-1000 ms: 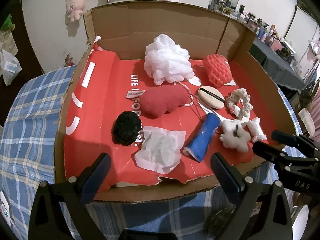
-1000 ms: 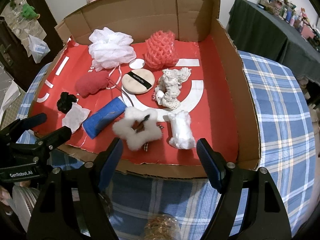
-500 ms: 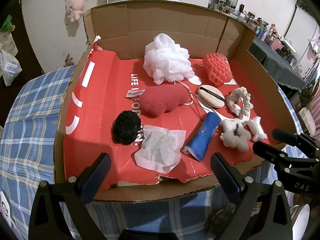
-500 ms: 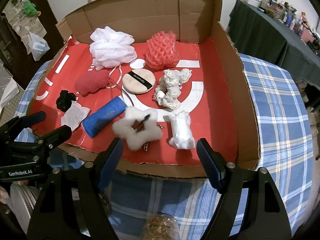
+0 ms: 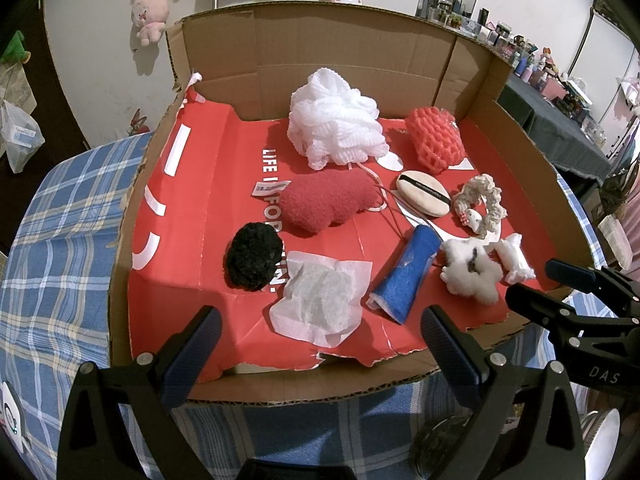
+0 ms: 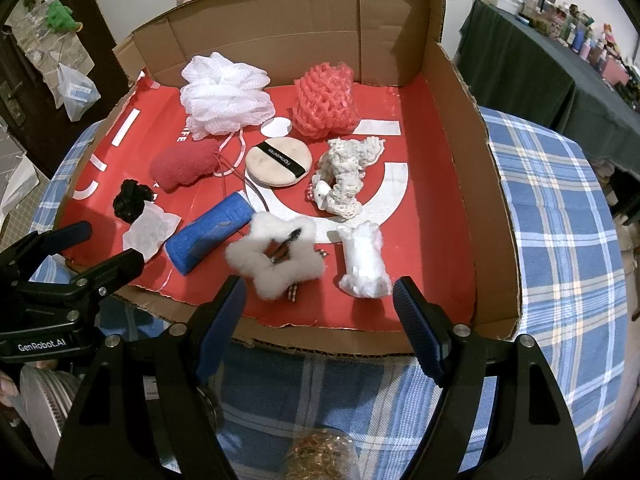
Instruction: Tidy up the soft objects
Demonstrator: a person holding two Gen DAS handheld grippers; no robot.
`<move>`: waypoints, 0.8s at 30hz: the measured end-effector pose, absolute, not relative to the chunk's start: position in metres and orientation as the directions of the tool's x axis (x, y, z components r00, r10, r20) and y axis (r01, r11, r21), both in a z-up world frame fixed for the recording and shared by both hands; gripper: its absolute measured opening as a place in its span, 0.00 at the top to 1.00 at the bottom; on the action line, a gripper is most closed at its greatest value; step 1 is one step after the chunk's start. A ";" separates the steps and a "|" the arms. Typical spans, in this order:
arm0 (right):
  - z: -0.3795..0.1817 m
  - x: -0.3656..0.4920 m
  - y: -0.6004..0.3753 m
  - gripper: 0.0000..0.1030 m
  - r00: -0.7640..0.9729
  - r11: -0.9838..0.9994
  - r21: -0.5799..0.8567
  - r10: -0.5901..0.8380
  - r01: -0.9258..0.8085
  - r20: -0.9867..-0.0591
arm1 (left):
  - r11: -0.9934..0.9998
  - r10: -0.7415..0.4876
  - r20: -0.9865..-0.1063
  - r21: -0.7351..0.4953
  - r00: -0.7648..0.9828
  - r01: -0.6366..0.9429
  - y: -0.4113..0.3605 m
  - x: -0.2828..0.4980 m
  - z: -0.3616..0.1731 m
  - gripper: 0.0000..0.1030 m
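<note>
Soft items lie in a shallow cardboard box (image 5: 360,384) with a red floor. At the back sit a white mesh pouf (image 5: 336,120) and a coral net sponge (image 5: 436,140). A red fuzzy pad (image 5: 324,204), a powder puff (image 5: 424,198) and a cream knitted scrunchie (image 5: 484,204) fill the middle. Nearest the front are a black pom (image 5: 252,256), a white gauze pad (image 5: 320,300), a blue foam roll (image 5: 408,272), a fluffy white star (image 6: 276,252) and a small white plush (image 6: 364,264). My left gripper (image 5: 318,328) and right gripper (image 6: 320,292) hover open over the front rim, holding nothing.
The box rests on a table with a blue plaid cloth (image 6: 560,240). Tall cardboard walls (image 6: 304,28) close the back and right side. A dark table (image 6: 540,72) crowded with small bottles stands beyond at the right. Plush toys hang on the wall (image 5: 150,12).
</note>
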State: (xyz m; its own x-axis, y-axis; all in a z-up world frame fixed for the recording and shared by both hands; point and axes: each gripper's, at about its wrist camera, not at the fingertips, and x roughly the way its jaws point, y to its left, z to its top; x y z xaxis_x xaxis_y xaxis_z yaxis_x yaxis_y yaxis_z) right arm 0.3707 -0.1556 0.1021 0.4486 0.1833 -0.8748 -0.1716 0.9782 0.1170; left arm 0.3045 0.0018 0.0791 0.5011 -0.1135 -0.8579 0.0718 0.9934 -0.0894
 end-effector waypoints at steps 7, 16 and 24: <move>0.102 0.371 -0.156 0.27 0.449 0.978 0.117 0.183 -0.172 -0.874 | 0.993 -0.114 -0.858 -0.091 0.501 0.072 0.001 0.305 0.079 0.02; 0.102 0.370 -0.156 0.27 0.449 0.978 0.117 0.184 -0.172 -0.874 | 0.994 -0.112 -0.857 -0.088 0.503 0.072 0.001 0.305 0.079 0.02; 0.102 0.370 -0.157 0.27 0.450 0.978 0.119 0.186 -0.173 -0.873 | 0.994 -0.108 -0.858 -0.083 0.502 0.072 0.000 0.305 0.079 0.02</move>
